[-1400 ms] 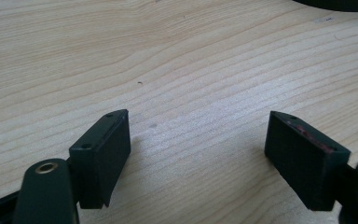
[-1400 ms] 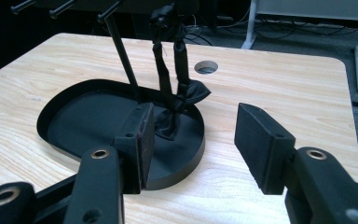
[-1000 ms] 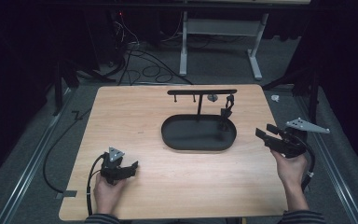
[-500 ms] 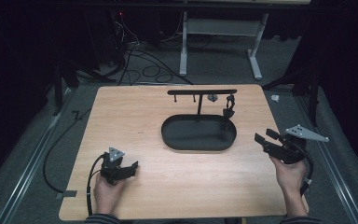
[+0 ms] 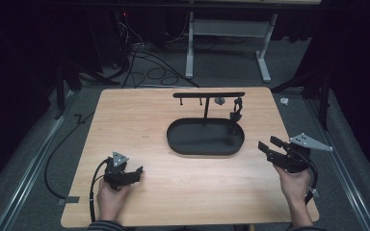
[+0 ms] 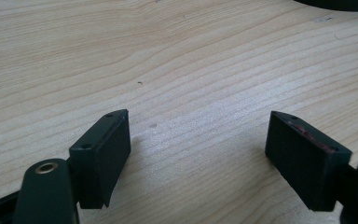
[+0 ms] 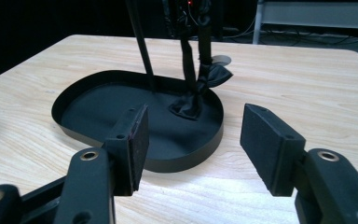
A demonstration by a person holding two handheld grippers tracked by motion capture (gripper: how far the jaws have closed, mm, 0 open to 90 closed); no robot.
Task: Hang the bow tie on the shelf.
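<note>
A light wooden table point(image 5: 173, 192) fills the middle of the high view, standing on a grey floor strewn with black cables point(image 5: 139, 57), with a white-legged frame point(image 5: 226, 43) behind it.

Right of centre on the tabletop sits a black oval tray point(image 5: 188, 144) with a low rim. From the tray rises a thin upright post point(image 5: 205, 110) carrying a horizontal bar point(image 5: 208, 95) with short pegs beneath it. A black ribbon or strap point(image 5: 235, 113) hangs from the bar's right end and trails down into the tray; in the right gripper view it is knotted partway down, and its lower end lies bunched on the tray floor point(image 7: 191, 105). A small round grey piece point(image 5: 219, 100) hangs from the bar just left of the ribbon; what it is cannot be told.

The right gripper point(image 5: 266, 147) is held above the table's right edge, near the tray's right end and apart from it, with its jaws spread wide and nothing between them; its own view looks across the tray point(image 7: 74, 100).

The left gripper point(image 5: 137, 172) rests low near the front left of the table, well apart from the tray. Its jaws are likewise spread wide over bare wood point(image 6: 191, 84), gripping nothing.
</note>
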